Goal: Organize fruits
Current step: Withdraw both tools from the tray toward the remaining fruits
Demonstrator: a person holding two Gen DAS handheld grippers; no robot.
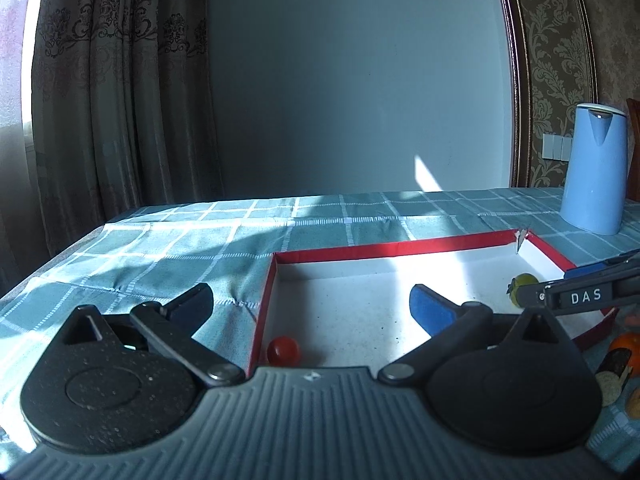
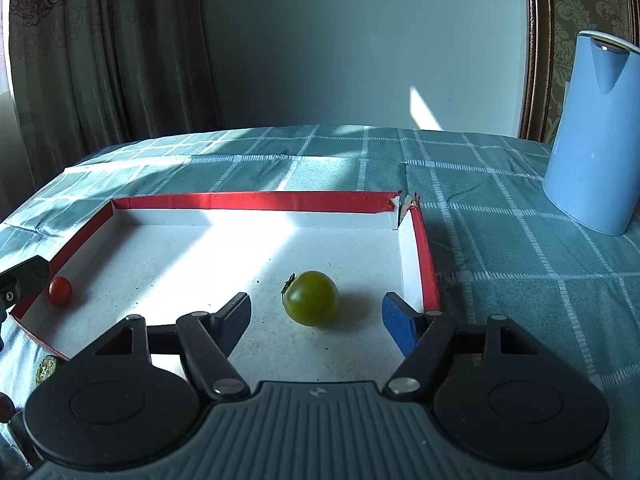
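From the left wrist view, the left hand-held gripper [image 1: 312,300] hangs low over the near-left corner of the shallow red-rimmed cardboard tray with a white floor [image 1: 392,248], which lies on the bench under a teal checked tablecloth [image 1: 160,248]. Its jaws are spread wide and hold nothing. The small round red cherry tomato [image 1: 283,351] sits on the tray floor right at the left wall, near the camera and between the spread fingers but well short of the pads. At the right edge a few more fruits [image 1: 624,346], orange ones among them, lie on the cloth outside the tray; what they are I cannot tell. A tall pale-blue plastic kettle [image 1: 594,168] stands at the far right.

From the right wrist view, the right hand-held gripper [image 2: 316,320] is likewise wide open and empty, with the round green unripe tomato [image 2: 311,298] resting on the tray floor between its fingertips, touching neither pad, near the right wall.

Both tomatoes are probably light, smooth-skinned and apt to roll on the flat card. The green one looks firm; the red one is likely softer and would bruise or split under a hard squeeze. I would take either across its widest girth, closing gently.
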